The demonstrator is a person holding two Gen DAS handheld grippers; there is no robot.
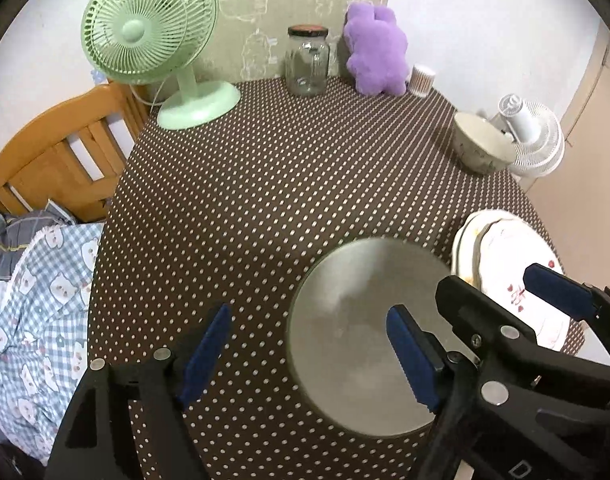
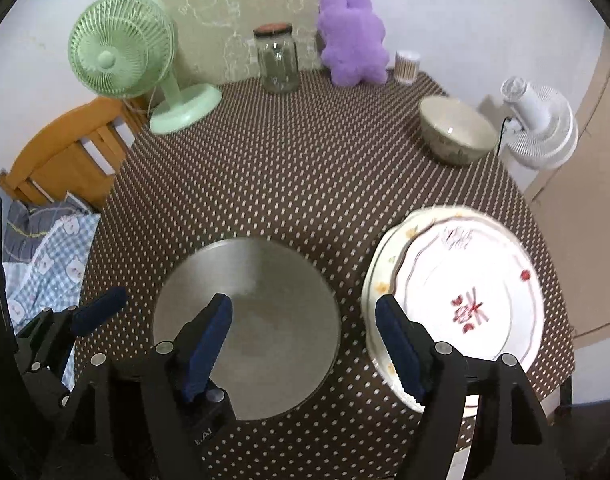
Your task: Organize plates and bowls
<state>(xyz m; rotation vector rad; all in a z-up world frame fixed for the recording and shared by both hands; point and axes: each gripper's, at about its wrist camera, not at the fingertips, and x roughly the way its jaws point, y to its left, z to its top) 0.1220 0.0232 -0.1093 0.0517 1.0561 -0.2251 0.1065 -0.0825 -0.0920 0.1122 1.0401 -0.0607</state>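
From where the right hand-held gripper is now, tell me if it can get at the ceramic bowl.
Probably yes. The right hand-held gripper is open and empty, and only bare dotted tablecloth lies between it and the ceramic bowl, beyond the stacked plates. It would have to travel farther across.

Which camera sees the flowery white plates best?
The right wrist view. There the white plates show almost whole, red pattern and all, with only the near rim behind a blue finger. In the left wrist view the plates sit at the picture's right side, largely hidden by the other gripper.
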